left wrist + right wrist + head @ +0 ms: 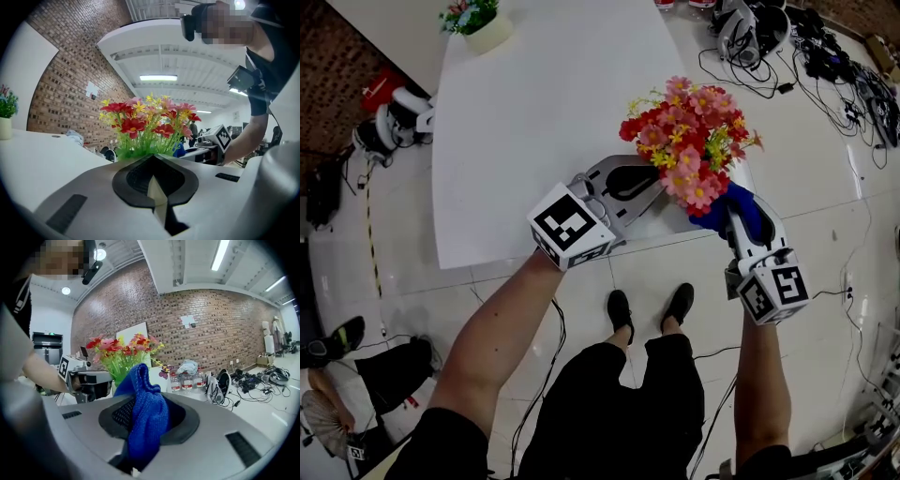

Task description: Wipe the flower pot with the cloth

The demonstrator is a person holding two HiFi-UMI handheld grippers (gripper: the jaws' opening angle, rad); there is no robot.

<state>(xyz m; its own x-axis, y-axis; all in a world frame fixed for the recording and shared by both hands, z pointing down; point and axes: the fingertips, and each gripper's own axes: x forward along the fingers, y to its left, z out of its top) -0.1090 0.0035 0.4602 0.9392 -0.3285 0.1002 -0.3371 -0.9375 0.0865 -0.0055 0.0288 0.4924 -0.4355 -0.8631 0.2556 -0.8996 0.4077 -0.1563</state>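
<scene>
The flower pot holds a bunch of red, pink and yellow flowers (689,141) at the white table's near edge. The blooms hide most of the pot from above. My left gripper (659,190) reaches in from the left and is shut on the pot; in the left gripper view a cream wedge of the pot (157,192) sits between the dark pads (136,176). My right gripper (733,214) is shut on a blue cloth (731,204), held against the pot's right side. In the right gripper view the cloth (143,413) bulges out of the jaws.
A second small potted plant (483,26) stands at the far left of the table (534,112). Cables and gear (825,56) lie on the tiled floor to the right. Water bottles (187,380) stand beyond. The person's feet (647,309) are below the table edge.
</scene>
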